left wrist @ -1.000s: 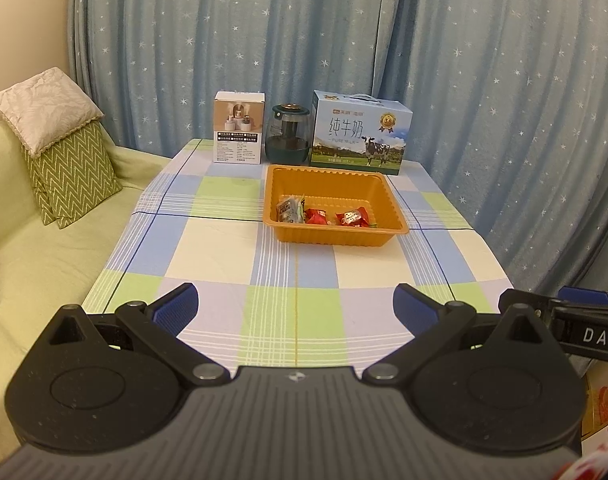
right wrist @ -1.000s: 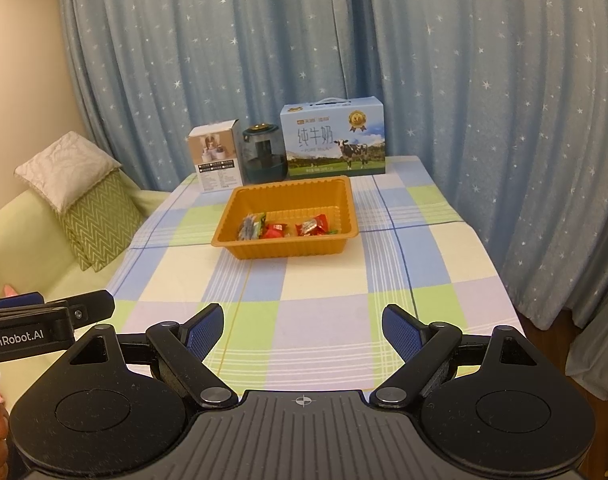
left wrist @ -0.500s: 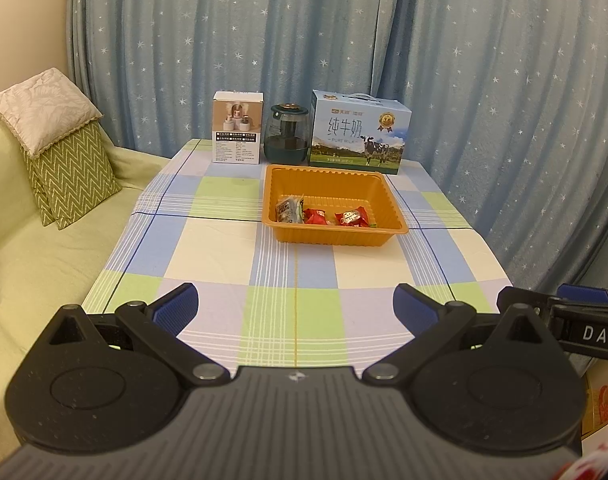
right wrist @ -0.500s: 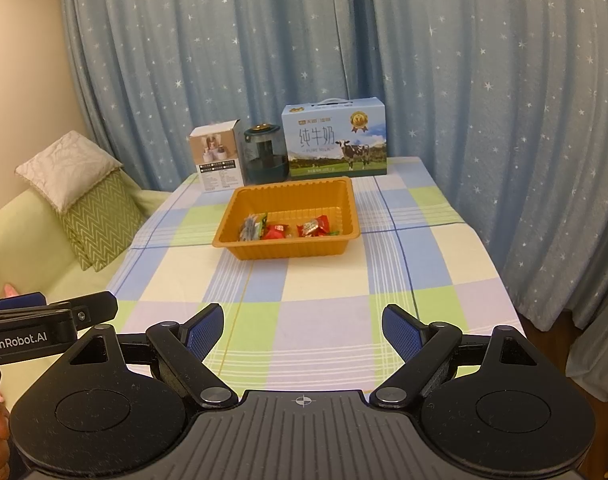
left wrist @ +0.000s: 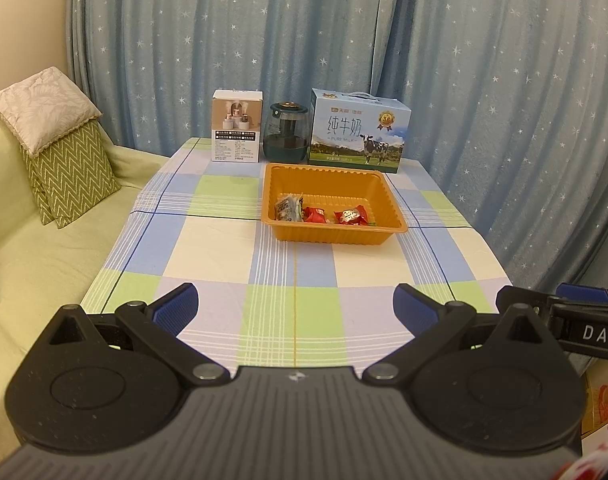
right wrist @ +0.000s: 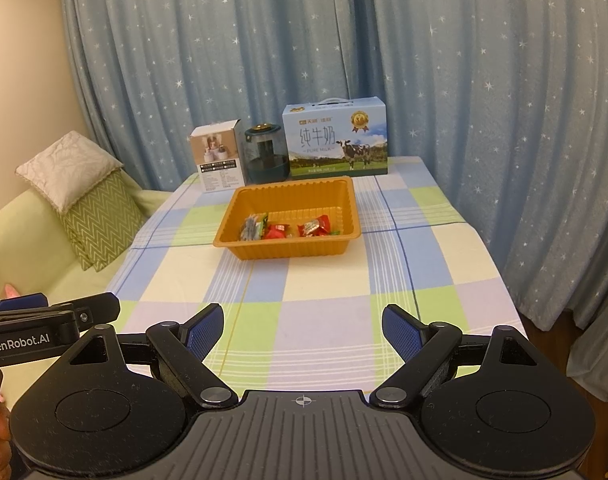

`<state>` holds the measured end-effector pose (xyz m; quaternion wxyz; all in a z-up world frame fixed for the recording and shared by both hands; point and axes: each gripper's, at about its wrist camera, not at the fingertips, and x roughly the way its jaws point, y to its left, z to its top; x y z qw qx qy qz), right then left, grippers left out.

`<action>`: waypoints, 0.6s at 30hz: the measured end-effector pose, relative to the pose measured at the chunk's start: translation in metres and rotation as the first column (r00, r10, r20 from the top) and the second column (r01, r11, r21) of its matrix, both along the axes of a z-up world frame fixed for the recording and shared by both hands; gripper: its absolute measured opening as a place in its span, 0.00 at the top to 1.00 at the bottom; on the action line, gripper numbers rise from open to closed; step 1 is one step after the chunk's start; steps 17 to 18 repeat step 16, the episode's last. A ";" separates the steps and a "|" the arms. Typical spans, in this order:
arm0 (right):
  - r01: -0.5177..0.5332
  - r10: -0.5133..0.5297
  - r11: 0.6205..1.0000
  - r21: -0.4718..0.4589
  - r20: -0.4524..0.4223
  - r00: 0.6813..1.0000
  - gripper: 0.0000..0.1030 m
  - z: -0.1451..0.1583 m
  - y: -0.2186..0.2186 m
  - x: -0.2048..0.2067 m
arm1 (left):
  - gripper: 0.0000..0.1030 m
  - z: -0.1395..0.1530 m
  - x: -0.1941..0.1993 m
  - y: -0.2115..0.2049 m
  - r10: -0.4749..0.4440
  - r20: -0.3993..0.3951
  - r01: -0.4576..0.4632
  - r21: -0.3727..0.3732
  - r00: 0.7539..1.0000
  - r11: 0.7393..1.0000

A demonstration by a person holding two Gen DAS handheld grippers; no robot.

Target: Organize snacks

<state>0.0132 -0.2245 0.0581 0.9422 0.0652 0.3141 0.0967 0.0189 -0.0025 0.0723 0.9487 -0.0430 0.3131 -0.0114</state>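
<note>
Listing left wrist view: left gripper jaws apart, empty, above checked tablecloth. Orange tray at 12 o'clock, wrapped snacks inside, near edge.

Right wrist view: right gripper jaws apart, empty. Tray at 11 o'clock; milk carton behind.

snacks: red and dark wrapped pieces | lying loose along near wall inside orange tray | tray upright on counter
</note>
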 end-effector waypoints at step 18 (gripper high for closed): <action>0.000 0.000 1.000 0.000 0.000 1.000 0.16 0.000 0.001 0.000 | 0.00 -0.005 -0.002 0.000 0.006 0.016 -0.006 0.002 1.000 1.000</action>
